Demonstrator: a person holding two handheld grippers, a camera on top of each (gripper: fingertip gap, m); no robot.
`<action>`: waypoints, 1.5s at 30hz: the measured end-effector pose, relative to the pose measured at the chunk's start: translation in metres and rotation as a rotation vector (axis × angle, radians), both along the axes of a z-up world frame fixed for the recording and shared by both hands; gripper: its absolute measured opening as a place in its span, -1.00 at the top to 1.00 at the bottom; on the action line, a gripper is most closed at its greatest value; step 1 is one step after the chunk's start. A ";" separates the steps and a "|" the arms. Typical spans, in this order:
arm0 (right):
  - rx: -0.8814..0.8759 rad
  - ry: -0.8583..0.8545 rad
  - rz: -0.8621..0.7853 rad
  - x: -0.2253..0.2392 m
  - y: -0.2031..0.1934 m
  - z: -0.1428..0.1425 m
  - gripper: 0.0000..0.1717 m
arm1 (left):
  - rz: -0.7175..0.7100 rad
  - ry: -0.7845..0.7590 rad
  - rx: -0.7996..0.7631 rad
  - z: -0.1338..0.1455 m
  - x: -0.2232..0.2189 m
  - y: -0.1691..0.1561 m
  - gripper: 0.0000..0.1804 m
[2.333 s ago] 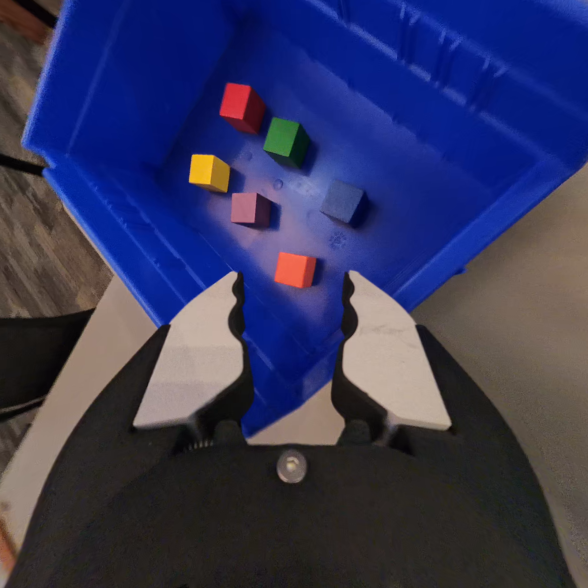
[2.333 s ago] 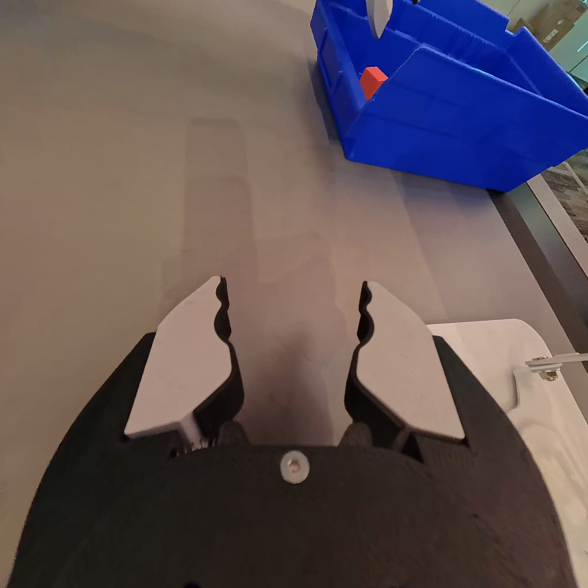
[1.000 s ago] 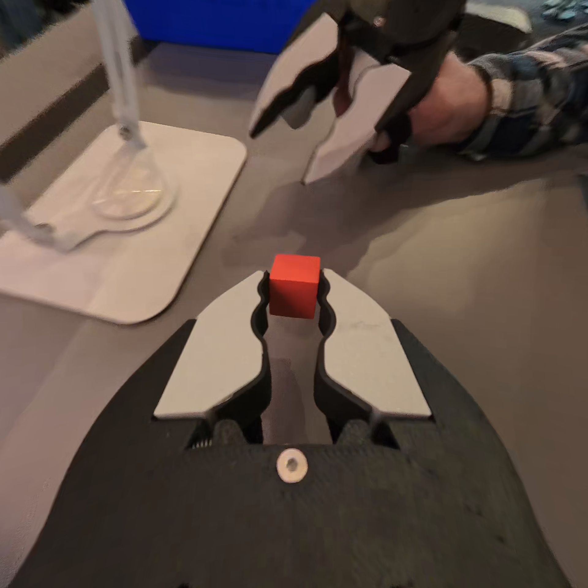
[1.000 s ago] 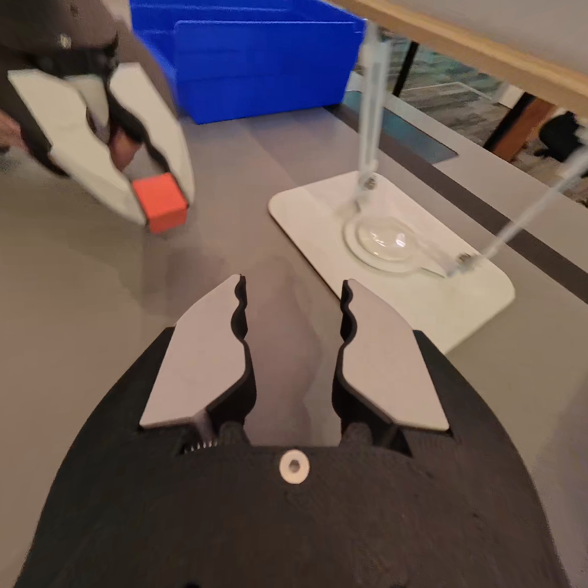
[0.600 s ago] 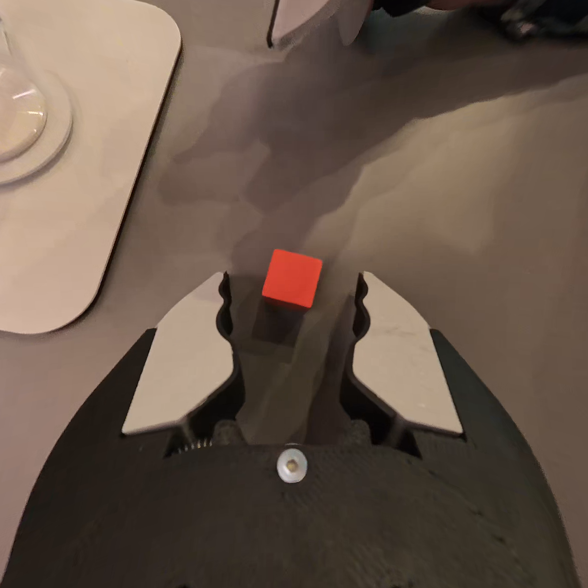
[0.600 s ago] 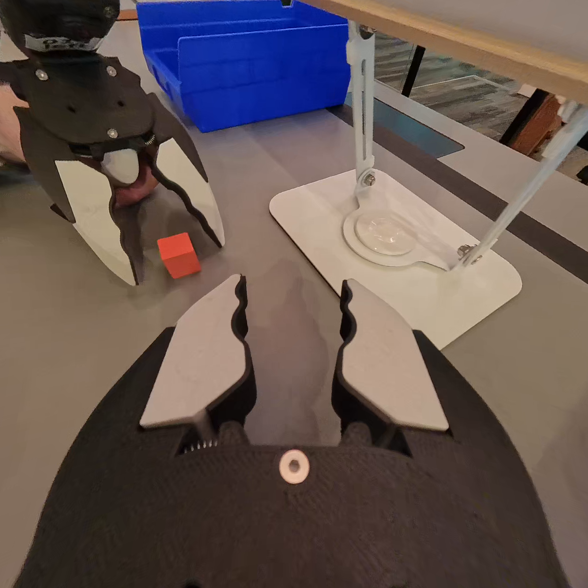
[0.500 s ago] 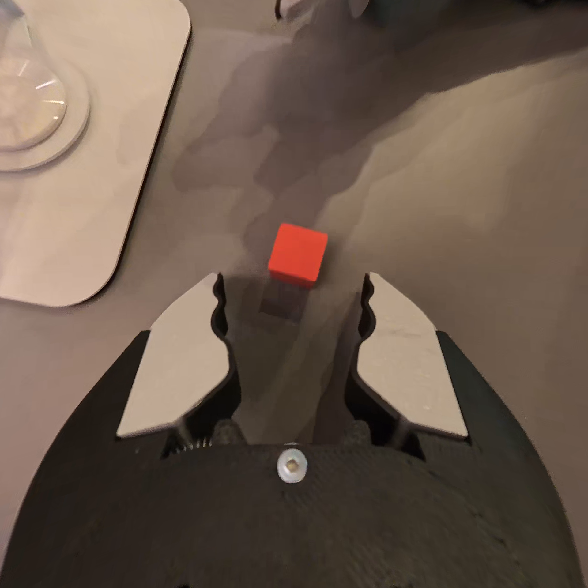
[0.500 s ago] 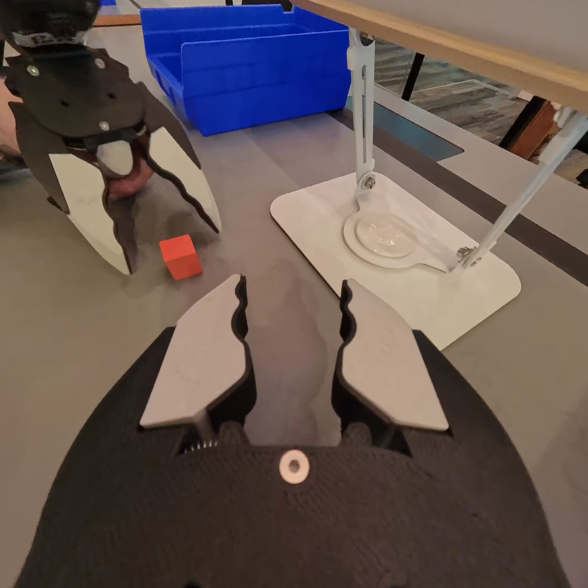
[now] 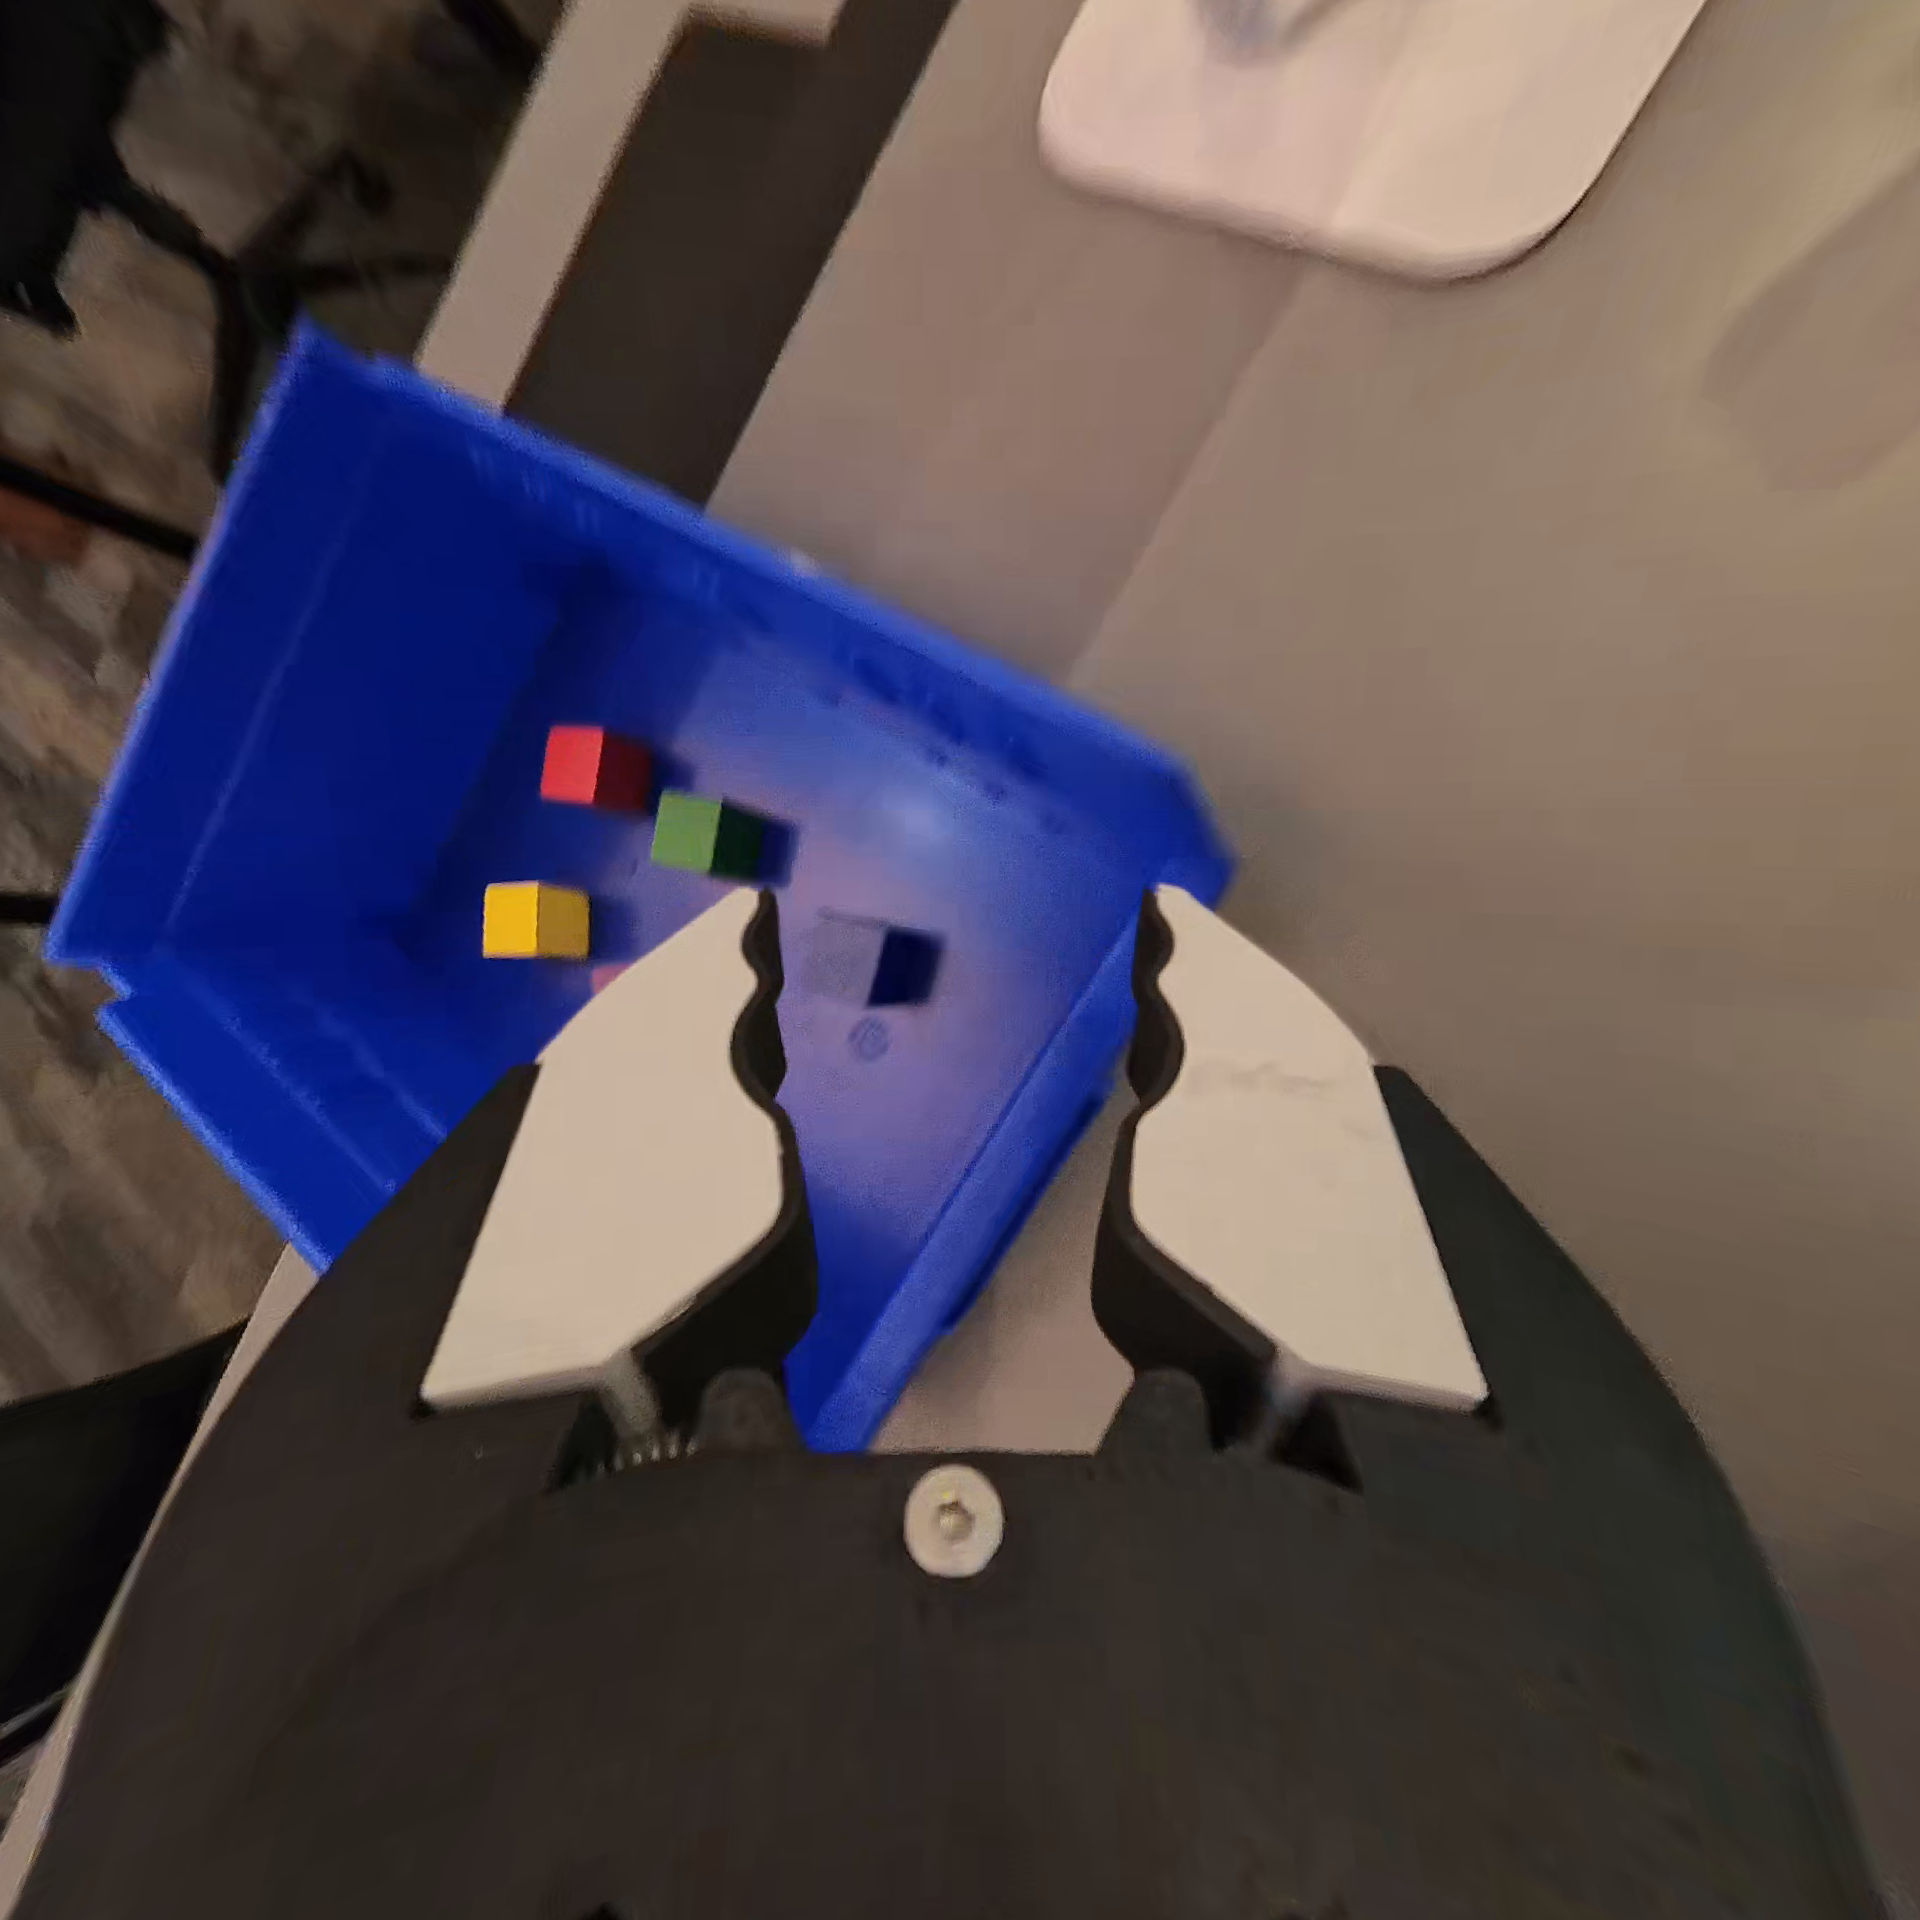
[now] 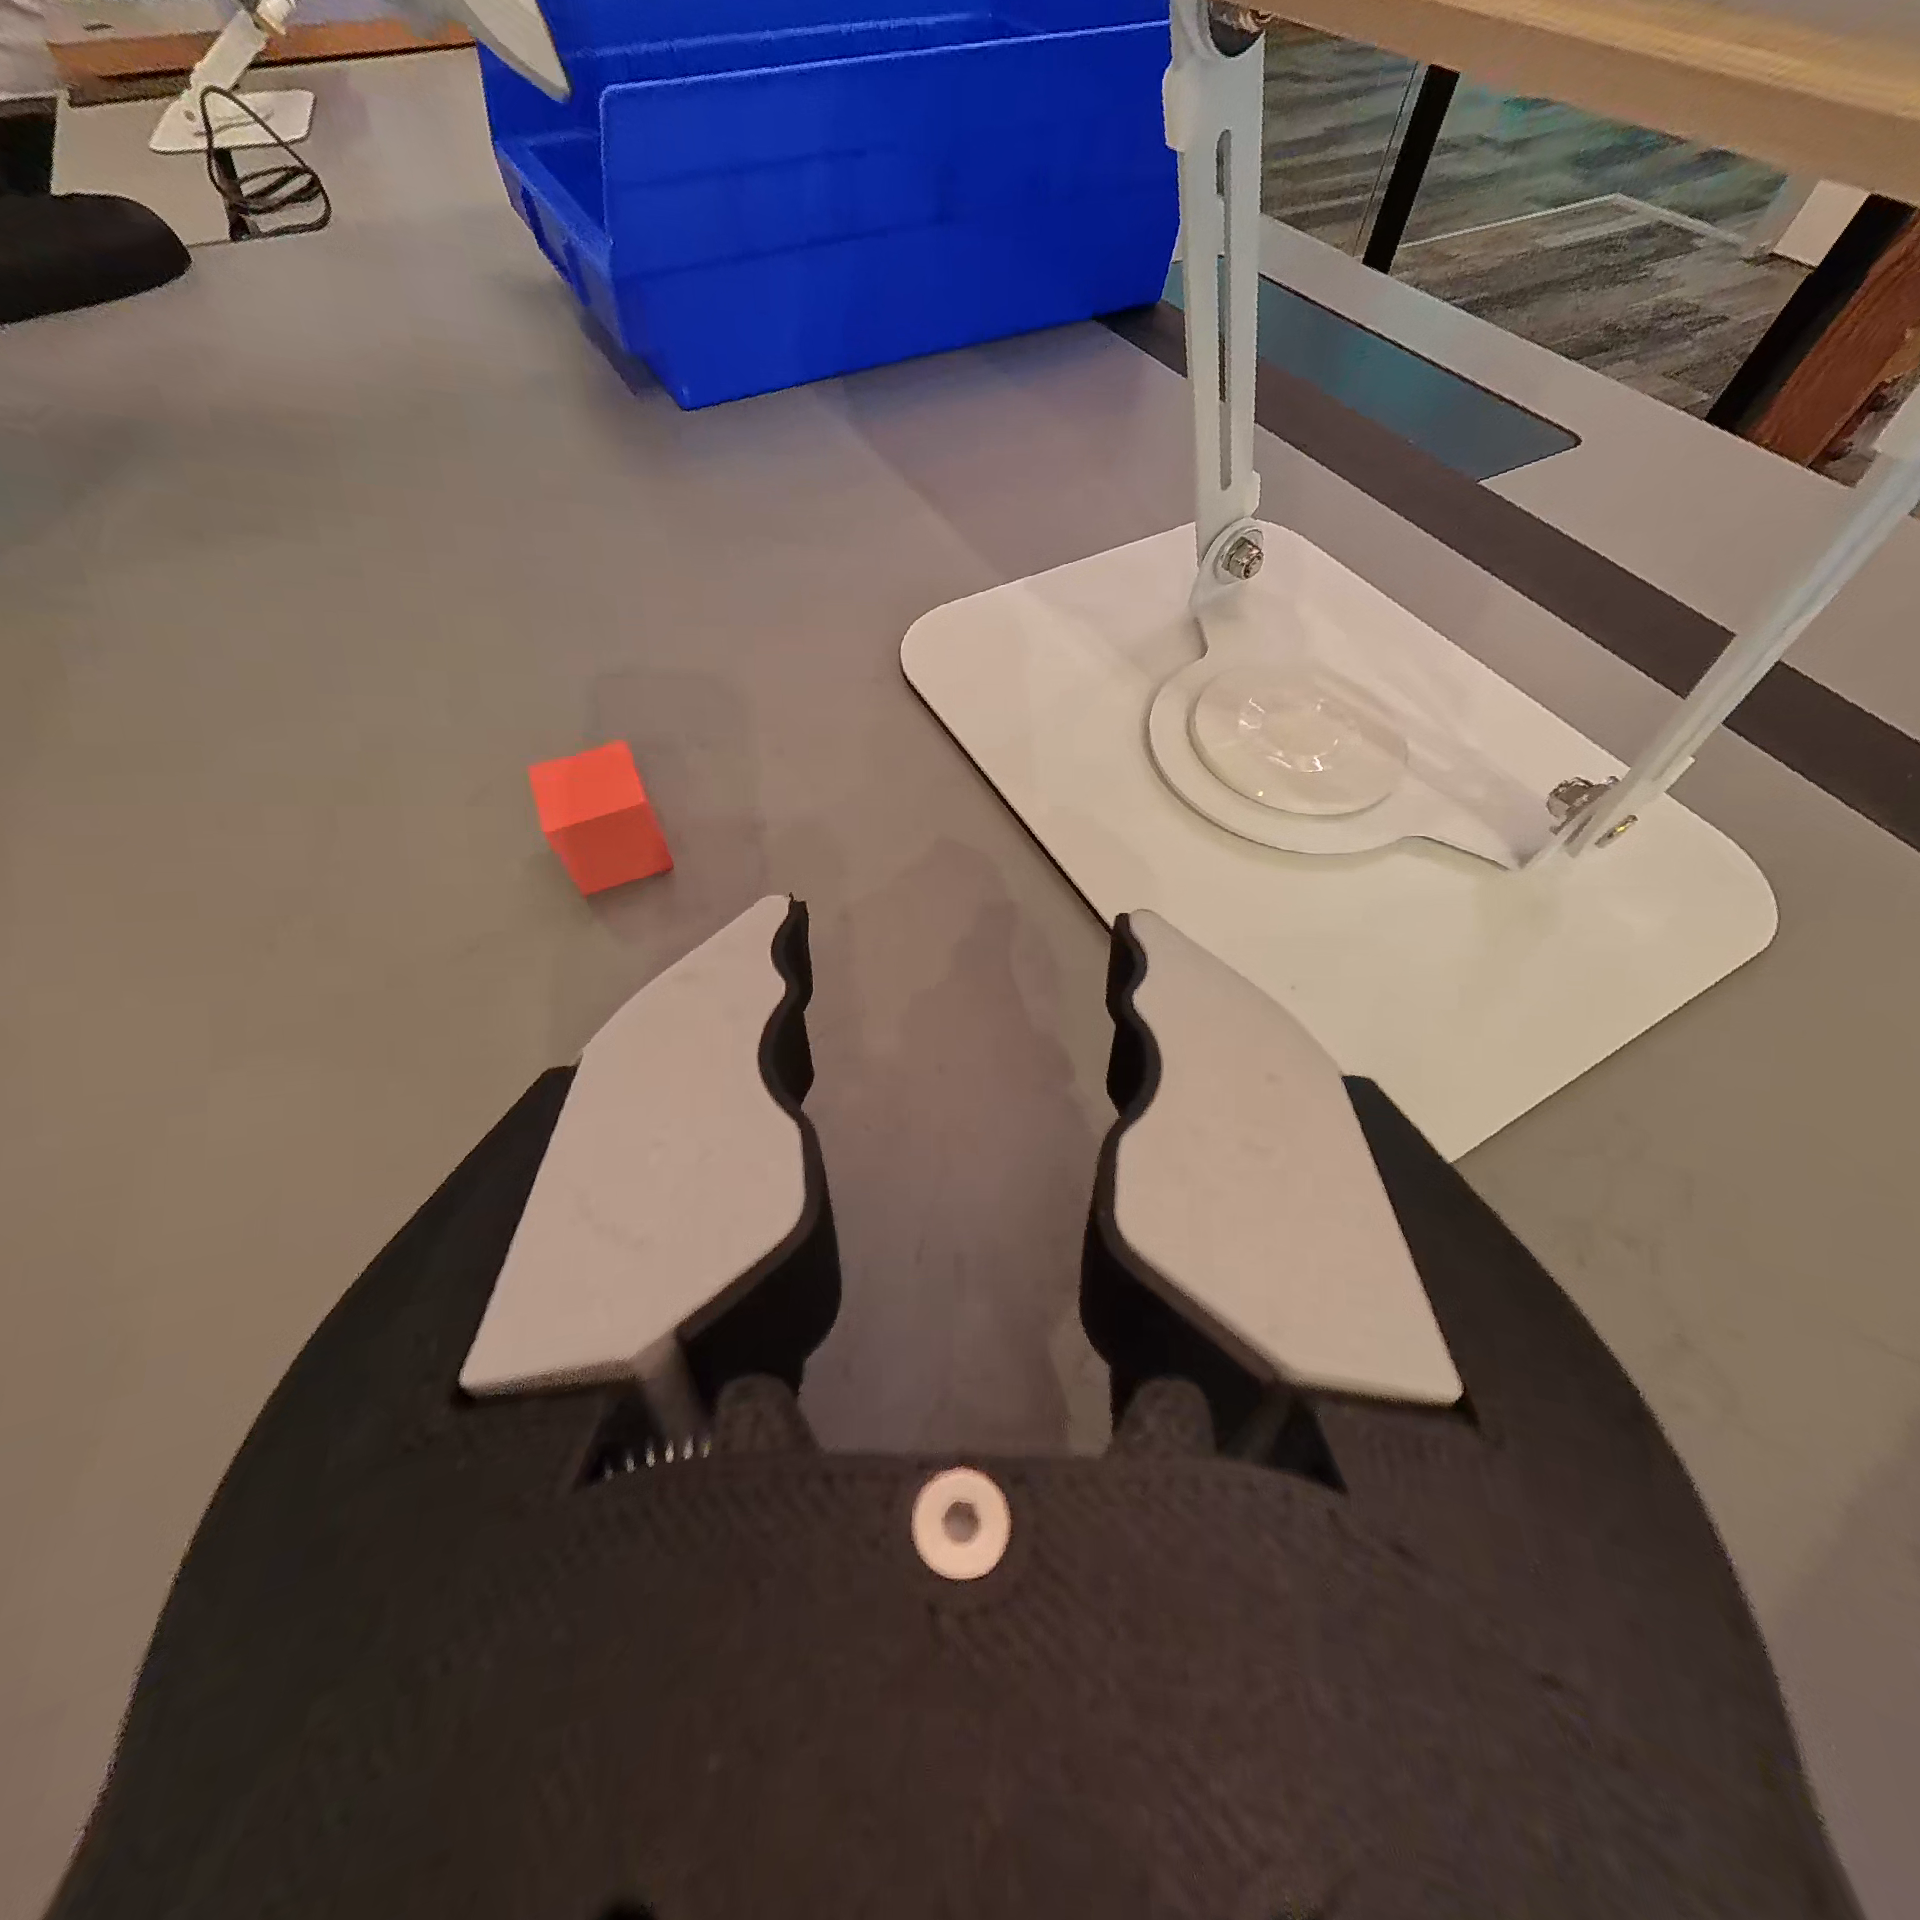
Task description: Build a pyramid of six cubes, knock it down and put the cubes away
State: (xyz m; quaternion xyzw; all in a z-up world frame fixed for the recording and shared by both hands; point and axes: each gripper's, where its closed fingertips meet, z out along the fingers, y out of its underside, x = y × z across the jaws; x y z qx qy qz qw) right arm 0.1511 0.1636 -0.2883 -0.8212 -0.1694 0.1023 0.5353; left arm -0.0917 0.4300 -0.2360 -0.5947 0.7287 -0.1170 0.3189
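Observation:
My left gripper is open and empty, hovering above the blue bin. In the bin lie a red cube, a green cube, a yellow cube and a dark blue cube; a pink cube peeks out beside my left finger. An orange cube stands alone on the grey table, ahead and left of my right gripper, which is open and empty. The bin also shows at the far end in the right wrist view, with a fingertip of the left gripper above it.
A white stand base with a clear disc and two slanted metal arms sits right of my right gripper; it also shows in the left wrist view. The bin stands near the table's edge, with floor beyond. The green cube is about 15 cm from my left fingertips and 45 cm from my right.
My left gripper let go of the orange cube on the table, opened, and swung back over the blue bin. My right gripper stayed open and nearly still.

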 end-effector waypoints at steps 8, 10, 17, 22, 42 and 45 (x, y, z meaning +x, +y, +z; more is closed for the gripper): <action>-0.023 0.003 0.017 -0.002 0.000 -0.003 0.37 | -0.008 0.260 -0.014 -0.064 -0.002 0.056 0.38; -0.024 0.004 0.021 -0.003 0.000 -0.003 0.37 | -0.019 0.300 -0.024 -0.073 -0.002 0.063 0.40; -0.034 -0.010 0.035 -0.005 -0.001 -0.005 0.37 | -0.042 0.462 -0.078 -0.105 -0.003 0.074 0.55; -0.032 -0.010 0.035 -0.005 -0.001 -0.005 0.38 | -0.049 0.442 -0.072 -0.097 0.003 0.073 0.68; -0.039 -0.034 0.048 -0.008 -0.001 -0.008 0.41 | -0.431 0.294 -0.051 -0.079 0.088 -0.204 0.69; -0.041 -0.041 0.054 -0.009 -0.002 -0.008 0.41 | -0.460 0.302 -0.103 -0.093 0.104 -0.223 0.69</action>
